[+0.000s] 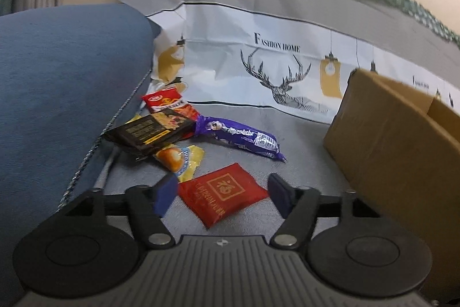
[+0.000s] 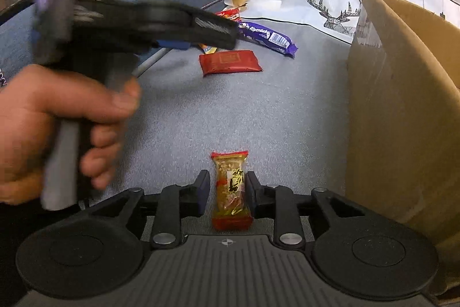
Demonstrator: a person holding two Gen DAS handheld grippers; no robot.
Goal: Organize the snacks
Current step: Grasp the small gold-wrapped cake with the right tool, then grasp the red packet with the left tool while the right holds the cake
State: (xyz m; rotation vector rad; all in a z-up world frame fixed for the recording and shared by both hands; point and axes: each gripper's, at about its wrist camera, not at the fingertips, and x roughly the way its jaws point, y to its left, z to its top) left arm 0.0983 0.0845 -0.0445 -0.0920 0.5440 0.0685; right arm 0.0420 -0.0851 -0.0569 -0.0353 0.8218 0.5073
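My left gripper (image 1: 220, 196) is open, its fingers on either side of a flat red packet (image 1: 222, 193) on the grey cloth. Beyond it lie a purple candy roll (image 1: 244, 137), a black packet (image 1: 146, 131), a yellow-orange sweet (image 1: 178, 158) and a red snack bag (image 1: 168, 102). My right gripper (image 2: 227, 189) stands around a gold peanut bar with red ends (image 2: 231, 187), its fingers close on both sides; contact is unclear. The red packet (image 2: 230, 62) and purple roll (image 2: 267, 38) also show in the right wrist view, with the left gripper's body (image 2: 129, 22) held by a hand.
An open cardboard box (image 1: 402, 140) stands at the right, also in the right wrist view (image 2: 402, 94). A blue cushion (image 1: 63, 82) lies at the left. A white printed cloth with a deer (image 1: 276, 71) rises behind the snacks.
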